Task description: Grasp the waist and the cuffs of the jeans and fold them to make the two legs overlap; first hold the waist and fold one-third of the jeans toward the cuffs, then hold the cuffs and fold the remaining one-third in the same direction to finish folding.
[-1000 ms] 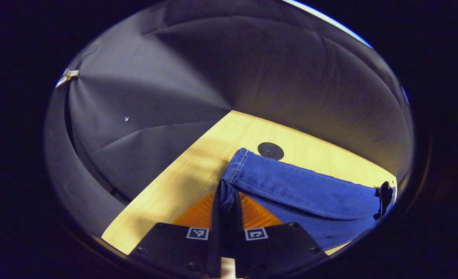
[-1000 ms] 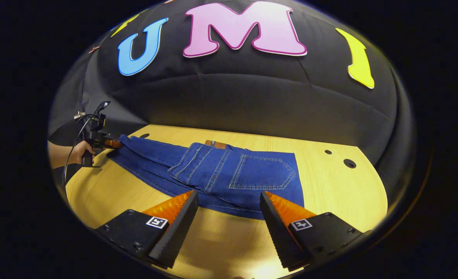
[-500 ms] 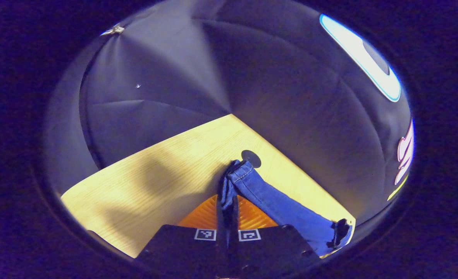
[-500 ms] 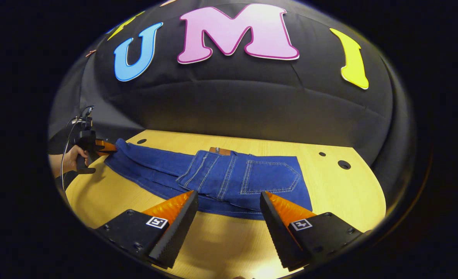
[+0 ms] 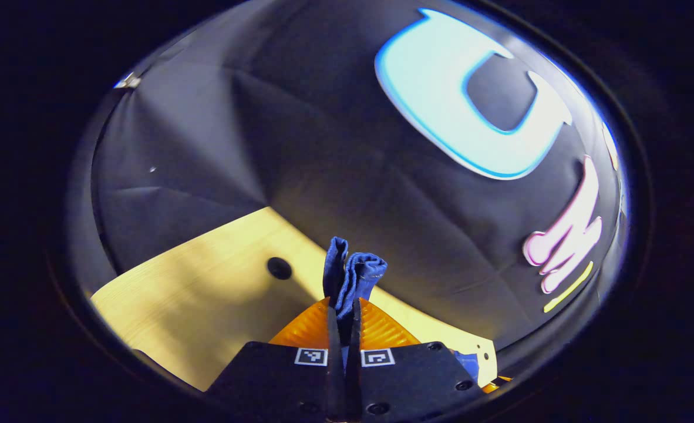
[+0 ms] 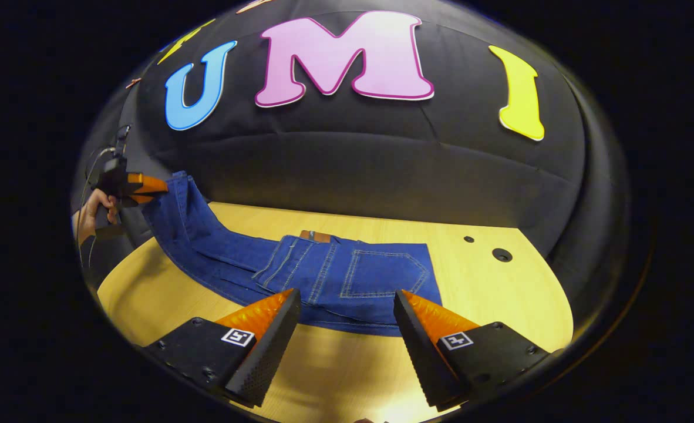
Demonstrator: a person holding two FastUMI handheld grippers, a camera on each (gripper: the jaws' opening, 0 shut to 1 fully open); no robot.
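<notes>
Near the left end of the desk (image 6: 488, 294), the left claw (image 6: 147, 187) is clamped together on the bunched cuffs (image 5: 350, 276) of the jeans (image 6: 347, 282) and holds them raised above the wood, a hand (image 6: 91, 208) gripping its handle. In the left gripper view the same left claw (image 5: 342, 320) shows the denim pinched between its fingers, with a doubled wad of hem standing up past the tips. From the cuffs the two legs slope down to the desk and run along its middle to the waist end, which is already folded over, back pocket (image 6: 388, 273) upward, lying flat near the front edge. The right claw (image 6: 347, 317) hangs with its fingers wide apart just in front of that folded part, touching nothing. Denim of this kind looks fairly heavy and soft rather than stiff: it drapes and sags under its own weight, so the lifted legs will likely drag on the wood and pull the folded stack askew if they are carried fast. The cloth is not fragile and not slippery (the ribbed hem gives the fingers something to bite), so a firm pinch on both cuff layers together seems the sound place to hold, as it is now. Whether both legs' hems are fully caught I cannot tell for certain, though two folds show. The open right claw would best steady the folded edge nearest the front of the desk, where the layers are thickest, while the cuffs travel over.
</notes>
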